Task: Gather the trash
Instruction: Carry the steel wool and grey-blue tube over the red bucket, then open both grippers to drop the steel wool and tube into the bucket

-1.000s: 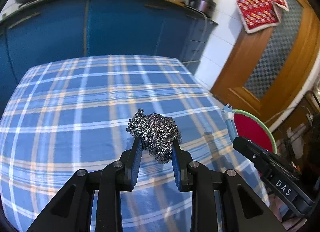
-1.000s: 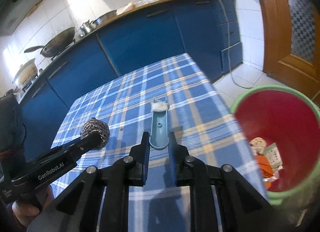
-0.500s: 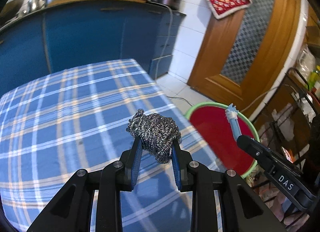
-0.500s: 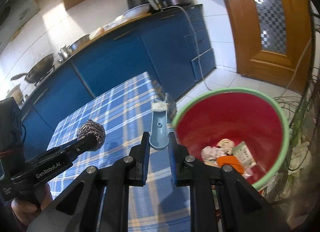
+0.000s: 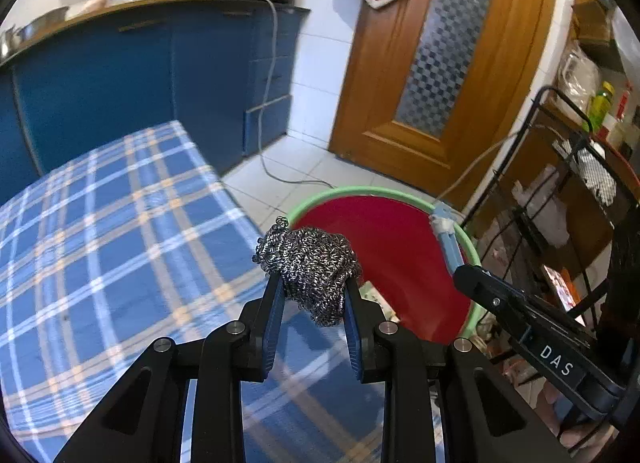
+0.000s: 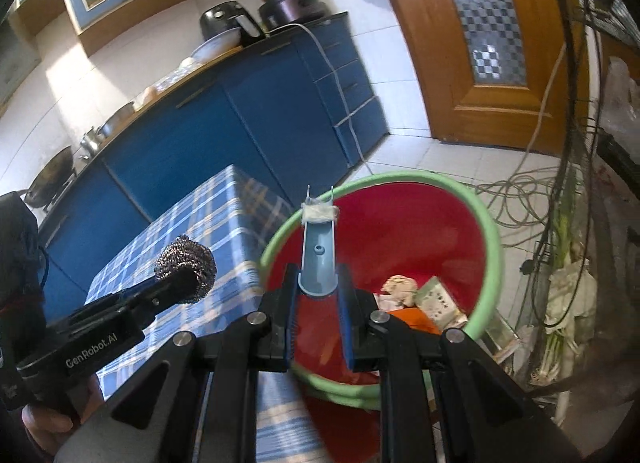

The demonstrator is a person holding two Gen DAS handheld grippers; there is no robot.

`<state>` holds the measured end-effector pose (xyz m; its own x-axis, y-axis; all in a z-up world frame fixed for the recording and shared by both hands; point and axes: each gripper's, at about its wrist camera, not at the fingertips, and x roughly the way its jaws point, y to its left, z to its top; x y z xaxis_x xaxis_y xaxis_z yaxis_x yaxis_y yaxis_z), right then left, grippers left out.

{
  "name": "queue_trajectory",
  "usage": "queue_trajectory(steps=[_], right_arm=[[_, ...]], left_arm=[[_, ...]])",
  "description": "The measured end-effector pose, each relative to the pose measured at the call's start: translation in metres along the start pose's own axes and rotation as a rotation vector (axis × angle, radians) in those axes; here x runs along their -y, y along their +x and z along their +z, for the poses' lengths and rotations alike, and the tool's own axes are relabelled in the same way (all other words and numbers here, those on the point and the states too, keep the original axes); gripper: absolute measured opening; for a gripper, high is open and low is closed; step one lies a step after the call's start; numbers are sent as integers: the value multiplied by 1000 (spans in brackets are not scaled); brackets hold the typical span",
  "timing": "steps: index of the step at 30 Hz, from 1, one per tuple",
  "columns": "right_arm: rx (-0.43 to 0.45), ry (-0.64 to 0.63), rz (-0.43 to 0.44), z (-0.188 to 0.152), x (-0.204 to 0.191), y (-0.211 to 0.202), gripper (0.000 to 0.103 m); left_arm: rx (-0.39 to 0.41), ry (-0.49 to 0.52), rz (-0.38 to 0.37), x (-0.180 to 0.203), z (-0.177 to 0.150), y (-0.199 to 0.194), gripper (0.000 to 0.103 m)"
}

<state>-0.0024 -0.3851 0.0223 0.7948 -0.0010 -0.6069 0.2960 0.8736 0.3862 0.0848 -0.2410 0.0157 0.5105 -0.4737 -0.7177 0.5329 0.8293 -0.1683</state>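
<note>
Left gripper (image 5: 314,299) clamps the tangled steel-wool scourer (image 5: 310,265) at the checked bench (image 5: 120,243) edge; right gripper (image 6: 318,295) pinches a pale blue plastic handle (image 6: 319,251), possibly a razor, over the green-rimmed red bin (image 6: 490,239).

Blue cabinets (image 5: 132,75), wooden door (image 5: 432,75), white floor tiles (image 5: 288,171), perhaps sunlit

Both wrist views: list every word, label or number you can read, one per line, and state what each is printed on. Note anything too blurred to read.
"DAS": on the body of the right hand-held gripper, seen in the left wrist view.
"GenRobot.AI": on the body of the left hand-held gripper, seen in the right wrist view.
Print on the paper packet inside the red bin: too small to read.
Labels on the bottles on the rack: too blurred to read.
</note>
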Motion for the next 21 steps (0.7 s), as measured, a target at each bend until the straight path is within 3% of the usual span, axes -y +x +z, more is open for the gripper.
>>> queue_trajectory(steps=[11,15,21], right_arm=[[-22,58,-44,0,32,10,21],[-31,76,-49,0,38,13,21],[-28,97,-46,1,41,11,26]], left_arm=[[-49,48,-35,21,-3,29,34],[-50,54,-34,23,-2,32,41],[-40,54,-28,22,-2,29,41]])
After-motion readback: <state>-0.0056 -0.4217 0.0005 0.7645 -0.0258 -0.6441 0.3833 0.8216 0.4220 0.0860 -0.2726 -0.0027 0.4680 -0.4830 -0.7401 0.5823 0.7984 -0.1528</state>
